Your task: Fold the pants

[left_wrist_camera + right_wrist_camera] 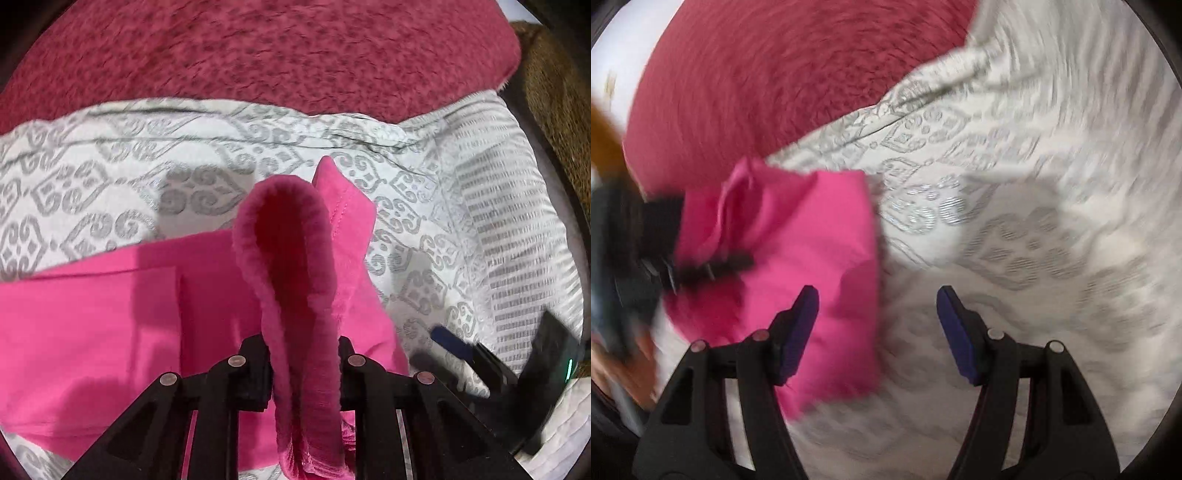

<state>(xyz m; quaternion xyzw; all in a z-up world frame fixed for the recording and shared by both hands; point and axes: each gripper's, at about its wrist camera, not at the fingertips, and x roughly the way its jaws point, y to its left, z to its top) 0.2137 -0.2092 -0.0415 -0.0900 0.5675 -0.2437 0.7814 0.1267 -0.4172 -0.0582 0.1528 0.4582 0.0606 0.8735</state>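
The bright pink pants (pixel 92 314) lie on a white bedspread with a grey pattern (pixel 110 166). My left gripper (pixel 304 354) is shut on a ribbed waistband loop (pixel 288 229), which is lifted and arches up away from the fingers. In the right wrist view the pants (pixel 812 229) form a bunched pink block at the left. There the left gripper (pixel 713 266) shows as a blurred black shape clamped on them. My right gripper (pixel 877 295) hangs open over the pants' right edge with nothing between its blue pads (pixel 801 325). One of those pads (pixel 450 339) shows blurred in the left wrist view.
A dark red fuzzy blanket (pixel 277 55) covers the far part of the bed, also in the right wrist view (pixel 757 92). A striped border of the bedspread (pixel 517 240) runs along the right. Beyond it is a brown surface (pixel 546 74).
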